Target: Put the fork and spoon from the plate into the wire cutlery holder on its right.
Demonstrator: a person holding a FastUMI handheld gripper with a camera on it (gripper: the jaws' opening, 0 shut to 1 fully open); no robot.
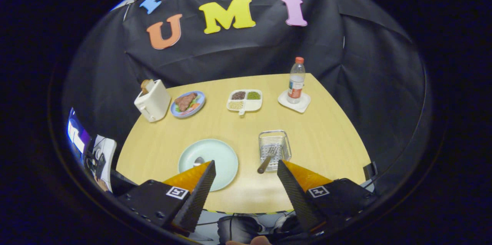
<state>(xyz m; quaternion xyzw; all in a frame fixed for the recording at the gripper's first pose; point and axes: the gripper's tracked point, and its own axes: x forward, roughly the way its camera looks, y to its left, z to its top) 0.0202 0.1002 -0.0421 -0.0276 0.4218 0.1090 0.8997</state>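
Fork with dark wooden handle [269,158] already leans in the square silver wire cutlery holder [274,149], handle out over its near rim. Metal spoon [198,160] left on the pale green round plate [221,156], on the light wood bench [326,141]. Gripper [246,170] jaws spread wide, empty. Half done, by my reading.

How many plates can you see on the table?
2. A pale green plate sits just ahead of the open gripper, with a spoon on it. A blue plate of food sits farther back, beside the toaster.
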